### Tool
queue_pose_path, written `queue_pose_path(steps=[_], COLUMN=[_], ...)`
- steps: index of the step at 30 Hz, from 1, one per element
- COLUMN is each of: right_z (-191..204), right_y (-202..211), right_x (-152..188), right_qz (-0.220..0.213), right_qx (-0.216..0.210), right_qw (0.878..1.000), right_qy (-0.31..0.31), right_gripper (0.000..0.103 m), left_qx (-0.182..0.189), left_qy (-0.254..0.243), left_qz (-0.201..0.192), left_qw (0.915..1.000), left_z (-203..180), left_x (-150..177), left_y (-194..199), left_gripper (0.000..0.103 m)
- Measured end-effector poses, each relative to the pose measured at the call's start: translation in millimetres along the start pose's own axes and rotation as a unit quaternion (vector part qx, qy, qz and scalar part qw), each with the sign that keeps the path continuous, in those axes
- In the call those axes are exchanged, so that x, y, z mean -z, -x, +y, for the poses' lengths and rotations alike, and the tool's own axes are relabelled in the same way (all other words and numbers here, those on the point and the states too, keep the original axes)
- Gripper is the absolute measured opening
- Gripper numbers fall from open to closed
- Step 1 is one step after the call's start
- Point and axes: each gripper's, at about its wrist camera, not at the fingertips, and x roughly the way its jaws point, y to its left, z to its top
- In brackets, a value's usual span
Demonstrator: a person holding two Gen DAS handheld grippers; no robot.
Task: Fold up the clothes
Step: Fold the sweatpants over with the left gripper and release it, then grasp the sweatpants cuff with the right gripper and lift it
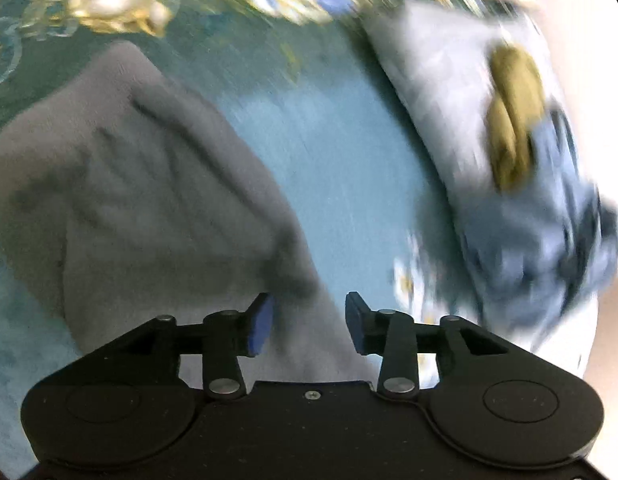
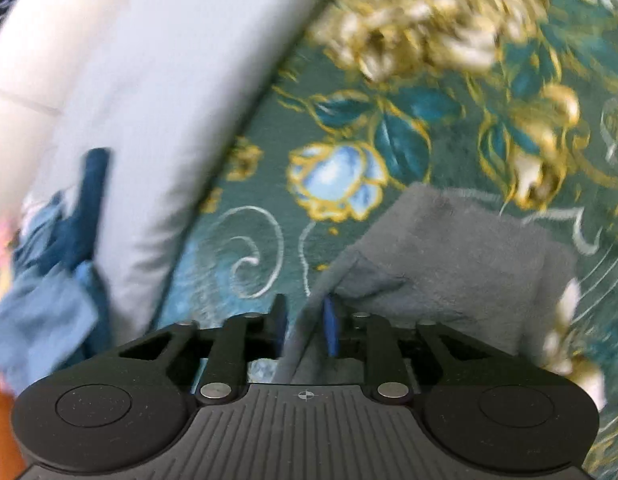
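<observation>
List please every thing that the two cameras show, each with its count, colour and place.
cloth: one, grey, lying on the bedspread; in the right wrist view one edge runs between the right fingers.
bedspread: one, teal with gold and blue flowers, under everything.
pillow: one, pale grey-white, along the edge of the bedspread, to the left in the right wrist view.
blue clothes: a heap, count unclear, light and dark blue, resting against the pillow.
olive item: one, olive-yellow, on the pillow above the blue clothes; too blurred to identify.
left gripper: one, black with blue pads, open, over the near edge of the cloth.
right gripper: one, black with blue pads, shut on the cloth's edge.
</observation>
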Motion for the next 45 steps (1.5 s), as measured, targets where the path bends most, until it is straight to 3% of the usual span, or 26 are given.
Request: queue_pose_path(steps=[1, 2, 5, 7, 9, 10, 12, 13, 14, 19, 24, 26, 28, 31, 36, 40, 45], right_z=[-4, -13, -46, -69, -91, -97, -105, -108, -110, -118, -124, -127, -134, -136, -119, -111, -61], right_y=[12, 18, 29, 36, 43, 43, 40, 40, 38, 27, 9, 5, 4, 10, 37, 42, 66], right_x=[3, 6, 15, 21, 27, 30, 33, 34, 35, 30, 22, 21, 20, 19, 11, 8, 13], right_qz=[-0.010, -0.013, -0.011, -0.010, -0.009, -0.009, -0.010, -0.012, -0.015, -0.029, -0.030, -0.032, -0.031, -0.033, -0.065, -0.048, -0.068], right_qx=[-0.004, -0.001, 0.016, 0.028, 0.040, 0.036, 0.020, 0.013, 0.007, -0.029, -0.029, -0.036, -0.045, -0.055, -0.062, -0.032, -0.031], right_qw=[1.000, 1.000, 1.000, 1.000, 0.999, 0.999, 0.999, 0.999, 0.999, 0.996, 0.993, 0.989, 0.983, 0.979, 0.984, 0.991, 0.997], right_qy=[0.015, 0.016, 0.000, -0.010, -0.020, -0.025, -0.033, -0.037, -0.042, -0.075, -0.113, -0.142, -0.175, -0.192, -0.157, -0.120, 0.014], right_gripper=[0.038, 0.041, 0.043, 0.044, 0.049, 0.056, 0.060, 0.072, 0.076, 0.077, 0.077, 0.063, 0.031, 0.015, 0.012, 0.012, 0.012], left_qx=[-0.003, -0.006, -0.019, -0.033, -0.042, -0.045, -0.049, -0.054, -0.061, -0.068, -0.059, -0.056, -0.058, -0.058, -0.053, -0.045, -0.032], left_qy=[-0.025, -0.051, -0.120, -0.148, -0.165, -0.166, -0.151, -0.141, -0.130, -0.126, -0.093, -0.073, -0.051, -0.022, -0.018, -0.011, 0.001], left_qz=[0.021, 0.042, 0.103, 0.121, 0.113, 0.101, 0.062, 0.048, 0.038, 0.021, 0.019, 0.017, 0.016, 0.008, -0.015, -0.032, -0.041], left_qw=[0.9995, 0.9978, 0.9873, 0.9810, 0.9789, 0.9799, 0.9854, 0.9874, 0.9889, 0.9895, 0.9937, 0.9956, 0.9969, 0.9981, 0.9983, 0.9984, 0.9986], left_z=[-5, -10, -25, -32, -39, -42, -47, -49, -50, -53, -42, -35, -29, -20, -19, -18, -19], left_x=[8, 17, 41, 50, 52, 51, 40, 35, 28, 24, 30, 36, 40, 45, 47, 49, 55], left_y=[-7, -13, -40, -58, -71, -75, -76, -76, -76, -57, -29, -15, -3, 18, 64, 94, 112], left_gripper=[0.039, 0.040, 0.041, 0.041, 0.041, 0.041, 0.041, 0.041, 0.041, 0.042, 0.044, 0.045, 0.046, 0.046, 0.047, 0.048, 0.049])
